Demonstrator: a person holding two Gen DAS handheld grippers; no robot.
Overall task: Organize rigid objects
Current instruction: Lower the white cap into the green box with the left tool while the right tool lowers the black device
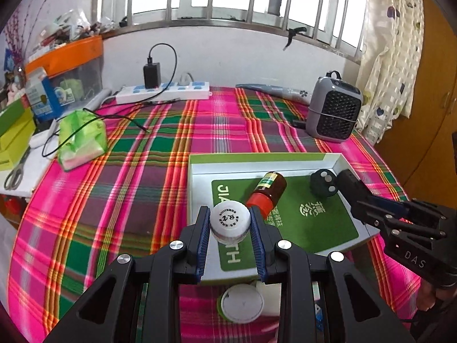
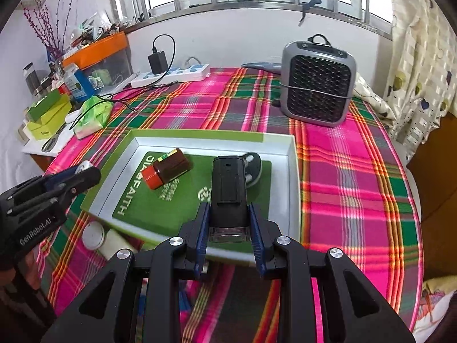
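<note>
My left gripper point(image 1: 230, 223) is shut on a small white jar with a printed lid point(image 1: 230, 219), held over the near left corner of a shallow box tray point(image 1: 257, 164) with a green floor. My right gripper point(image 2: 228, 223) is shut on a black oblong device point(image 2: 228, 188), held above the tray's near side point(image 2: 294, 171). Inside the tray lie a brown bottle with a red cap point(image 1: 268, 194) point(image 2: 167, 170) on its side and a round black part with silver dots point(image 1: 324, 183) point(image 2: 252, 165). From the right wrist view the left gripper point(image 2: 82, 171) shows at the left edge.
A white-lidded round container point(image 1: 242, 304) point(image 2: 92, 234) lies on the plaid cloth near the tray's front. A grey fan heater point(image 2: 318, 83) stands at the back right. A power strip with charger point(image 1: 162, 91), a green tissue pack point(image 1: 81, 140), scissors and boxes crowd the left.
</note>
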